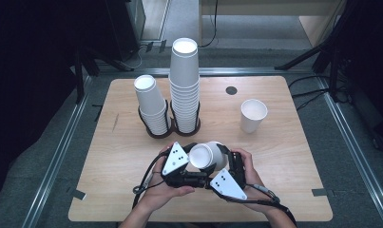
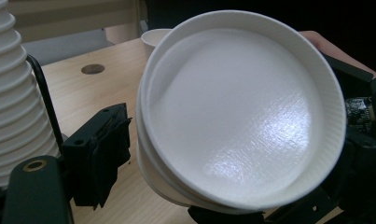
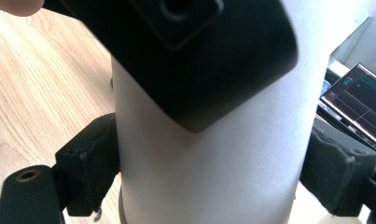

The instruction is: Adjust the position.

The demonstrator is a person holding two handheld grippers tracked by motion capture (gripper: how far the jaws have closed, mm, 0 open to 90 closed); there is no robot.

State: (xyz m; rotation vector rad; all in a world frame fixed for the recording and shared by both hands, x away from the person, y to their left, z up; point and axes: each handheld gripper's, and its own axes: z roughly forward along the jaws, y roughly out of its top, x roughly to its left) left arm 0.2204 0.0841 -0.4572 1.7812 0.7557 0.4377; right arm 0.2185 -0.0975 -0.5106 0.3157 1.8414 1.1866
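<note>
A white paper cup point(image 1: 209, 156) lies on its side above the table's front middle, its base toward my left gripper point(image 1: 195, 161). In the left gripper view that base point(image 2: 237, 116) shows doubled edges, as of nested cups. The left pad point(image 2: 101, 154) stands a sliver away from the base, and the other jaw is hidden behind it. My right gripper point(image 1: 225, 161) is shut on the cup's body point(image 3: 209, 163), with a pad point(image 3: 90, 158) pressed on each side. A black part of the left gripper point(image 3: 190, 46) crosses in front of the cup.
Two stacks of white cups stand in black holders at the back, a short one point(image 1: 151, 107) and a tall one point(image 1: 184, 85). A single upright cup point(image 1: 253, 115) stands at the right. A dark round hole point(image 1: 231, 90) marks the wooden table point(image 1: 113, 156).
</note>
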